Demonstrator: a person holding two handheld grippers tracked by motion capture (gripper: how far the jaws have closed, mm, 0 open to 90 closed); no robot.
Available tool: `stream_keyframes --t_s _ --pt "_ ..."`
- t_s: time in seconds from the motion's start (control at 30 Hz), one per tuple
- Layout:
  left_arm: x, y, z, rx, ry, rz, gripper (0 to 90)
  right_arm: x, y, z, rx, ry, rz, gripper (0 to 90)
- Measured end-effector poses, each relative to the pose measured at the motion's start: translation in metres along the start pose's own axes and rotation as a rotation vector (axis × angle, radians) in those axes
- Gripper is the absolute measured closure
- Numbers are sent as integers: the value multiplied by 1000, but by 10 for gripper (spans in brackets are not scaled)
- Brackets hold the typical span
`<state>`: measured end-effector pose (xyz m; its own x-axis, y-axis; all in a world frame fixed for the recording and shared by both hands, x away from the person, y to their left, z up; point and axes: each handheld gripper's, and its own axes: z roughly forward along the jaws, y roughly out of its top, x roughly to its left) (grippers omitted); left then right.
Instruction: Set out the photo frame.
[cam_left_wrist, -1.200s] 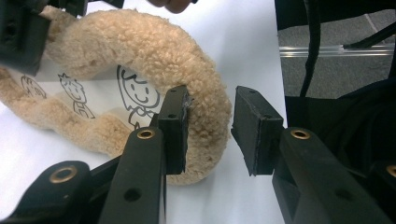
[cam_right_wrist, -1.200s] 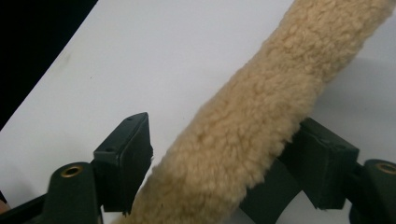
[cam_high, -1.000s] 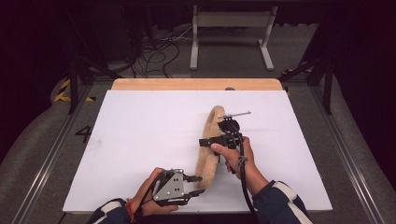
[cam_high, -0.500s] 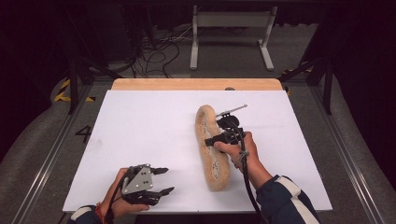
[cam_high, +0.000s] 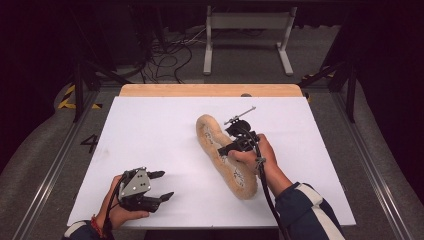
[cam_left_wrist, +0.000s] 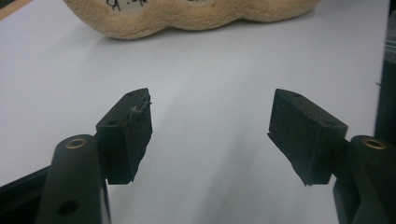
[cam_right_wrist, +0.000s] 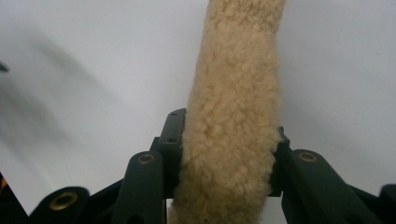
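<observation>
Since the earlier frames, my left gripper (cam_high: 161, 185) is sitting farther toward the lower left of the high view, drawn away from the long tan fleece plush toy (cam_high: 220, 152), whose near end is now swinging down toward the lower middle of the frame while its far end is staying near the centre. Its jaws have just been opening and are standing apart with nothing between them; in the left gripper view the two black pads (cam_left_wrist: 133, 128) are hovering over the bare white table sheet (cam_left_wrist: 210, 112), and the plush (cam_left_wrist: 196, 16) is lying well apart along the top edge of that frame. My right gripper (cam_high: 231, 148) is working at the middle of the toy, just right of centre in the high view, with my right hand (cam_high: 255, 155) resting beside the toy's right flank. Its jaws have just been closing, and in the right gripper view they are clamping the fleece body (cam_right_wrist: 231, 140) from both sides, the pile bulging between the pads. I am keeping the toy flat on the white sheet (cam_high: 150, 140), running diagonally from the middle of the frame down to the lower right of centre.
</observation>
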<state>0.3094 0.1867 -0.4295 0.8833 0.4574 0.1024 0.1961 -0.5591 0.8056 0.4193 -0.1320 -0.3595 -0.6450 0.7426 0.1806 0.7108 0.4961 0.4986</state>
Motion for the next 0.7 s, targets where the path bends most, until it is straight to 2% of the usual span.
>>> stream_keyframes --t_s 0.1,0.17,0.27,0.33,0.5,0.53,0.6,0.63,0.7 --pt "6 -1 2 6 6 -19 292 7 1 -2 11 45 -69 633" --pt "8 -1 2 4 11 -26 276 12 1 -2 36 79 -116 633" --pt "11 0 4 4 20 -32 267 19 0 1 78 105 -204 632" --pt "14 1 8 2 26 -44 261 20 -1 2 80 96 -238 632" --pt "28 9 25 18 55 -70 237 16 -3 2 66 95 -259 589" --pt "31 11 28 20 64 -72 230 17 -4 1 56 82 -265 562" --pt "39 16 36 18 75 -102 217 17 -5 -1 41 71 -274 505" --pt "43 18 39 13 74 -114 210 18 -6 -2 30 46 -282 451" --pt "53 23 48 10 83 -131 199 20 -8 -7 10 3 -305 441"
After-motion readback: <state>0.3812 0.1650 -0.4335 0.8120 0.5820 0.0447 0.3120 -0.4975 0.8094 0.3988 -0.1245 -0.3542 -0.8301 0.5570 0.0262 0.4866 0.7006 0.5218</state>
